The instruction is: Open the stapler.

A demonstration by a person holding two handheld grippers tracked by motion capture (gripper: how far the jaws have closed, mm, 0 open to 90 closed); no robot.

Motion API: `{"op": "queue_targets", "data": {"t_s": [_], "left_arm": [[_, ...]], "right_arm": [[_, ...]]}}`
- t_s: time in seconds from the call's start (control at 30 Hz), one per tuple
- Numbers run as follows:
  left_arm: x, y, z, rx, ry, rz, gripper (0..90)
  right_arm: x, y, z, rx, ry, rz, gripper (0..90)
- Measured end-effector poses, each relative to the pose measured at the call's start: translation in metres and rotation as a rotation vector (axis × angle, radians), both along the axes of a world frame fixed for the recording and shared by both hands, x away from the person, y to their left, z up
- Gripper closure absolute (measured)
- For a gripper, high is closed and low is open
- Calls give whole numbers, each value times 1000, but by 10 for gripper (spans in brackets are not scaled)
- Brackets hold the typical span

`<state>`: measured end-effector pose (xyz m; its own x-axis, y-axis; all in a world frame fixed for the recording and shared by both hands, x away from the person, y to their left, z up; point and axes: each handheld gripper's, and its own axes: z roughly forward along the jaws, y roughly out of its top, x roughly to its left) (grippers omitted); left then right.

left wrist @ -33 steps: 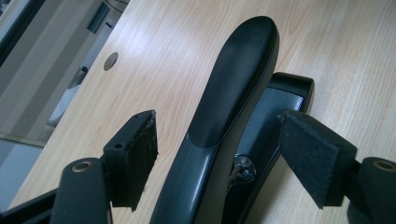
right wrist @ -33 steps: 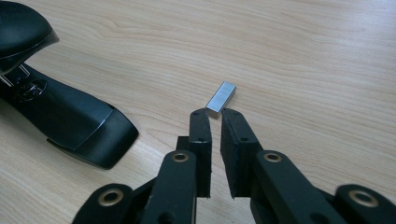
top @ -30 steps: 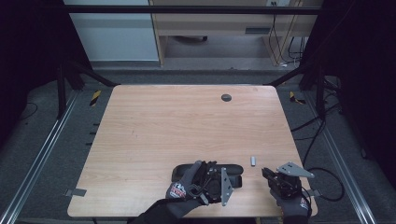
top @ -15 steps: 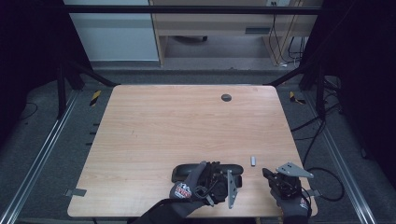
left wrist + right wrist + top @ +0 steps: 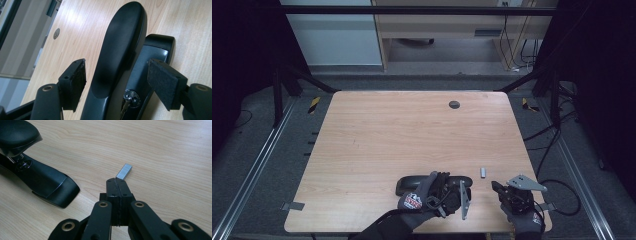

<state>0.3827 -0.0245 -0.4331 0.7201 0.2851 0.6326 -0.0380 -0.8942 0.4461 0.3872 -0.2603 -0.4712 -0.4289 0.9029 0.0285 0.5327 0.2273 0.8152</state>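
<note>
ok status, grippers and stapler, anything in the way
Left gripper open, straddling the stapler. Right gripper shut, empty, short of the staple strip. Nothing in between.

Both hands wear black gloves; the left glove [image 5: 419, 199] carries a red-and-white logo. Each black gripper bears a grey three-cornered plate [image 5: 526, 183]. Brass-coloured rivets [image 5: 102, 204] pin the linkages, and the jaw pads [image 5: 165, 82] look coarse, felt-like

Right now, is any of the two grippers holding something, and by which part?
Nothing is held. The left gripper stands open, its jaws either side of the black stapler. The right gripper is shut empty, just short of the staple strip.
</note>
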Motion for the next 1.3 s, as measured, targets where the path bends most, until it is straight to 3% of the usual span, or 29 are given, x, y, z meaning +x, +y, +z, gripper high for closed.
{"op": "queue_targets", "data": {"t_s": [0.3, 0.73, 1.1, 1.3], "left_arm": [[3, -3, -5, 25, -7, 5, 329], [2, -10, -12, 77, -67, -1, 406], [4, -11, -12, 74, -89, 5, 504], [3, -13, -12, 92, -101, 6, 511]], "right_arm": [[0, 1, -1, -2, 3, 3, 900], [0, 2, 0, 4, 5, 22, 900], [-3, 9, 0, 4, -1, 54, 900], [-5, 15, -1, 30, 12, 84, 900]]}}
